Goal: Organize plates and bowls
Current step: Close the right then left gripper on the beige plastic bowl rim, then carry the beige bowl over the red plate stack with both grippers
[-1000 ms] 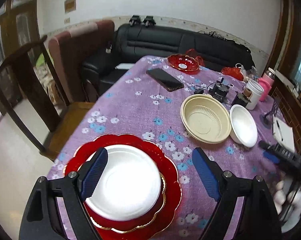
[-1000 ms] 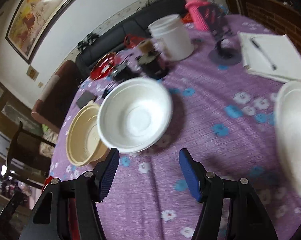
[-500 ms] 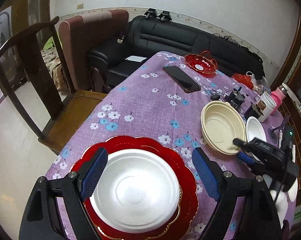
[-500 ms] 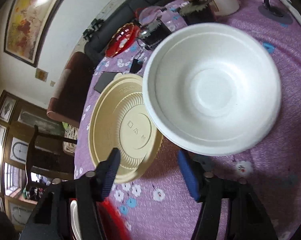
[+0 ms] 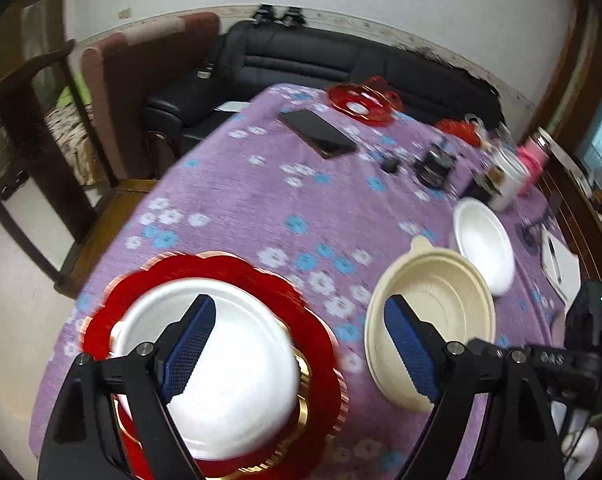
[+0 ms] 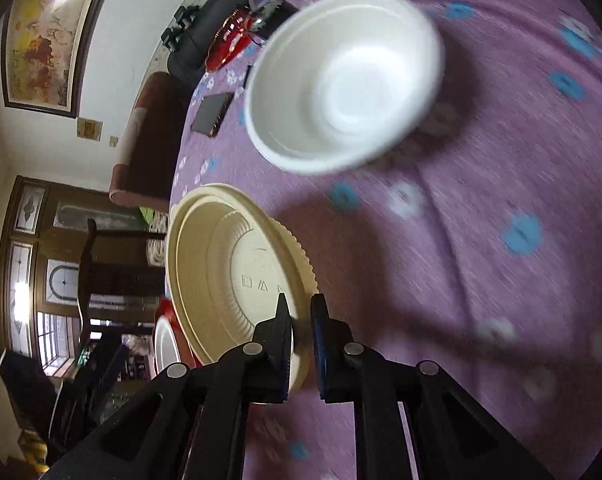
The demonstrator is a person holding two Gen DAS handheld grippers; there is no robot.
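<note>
- Right tongs (image 6: 301, 322): jaws just closed, now clamped on near rim of beige bowl (image 6: 237, 276), lower centre of right wrist view; a sec ago they stood apart w/ nothing between.
- Left tongs (image 5: 297, 344): wide, holding nothing, over white plate (image 5: 229, 376) on red scalloped plate (image 5: 261, 276), lower left.
- Beige bowl vs 1 s ago: now apart from white bowl (image 6: 341, 80), which sits upper centre on purple floral worktop (image 6: 481, 200).
- Around, left wrist view: phone (image 5: 317, 132), small red dish (image 5: 361, 100), white jar (image 5: 507, 176), notepad (image 5: 561, 268) at far/right edge. Blurry.
</note>
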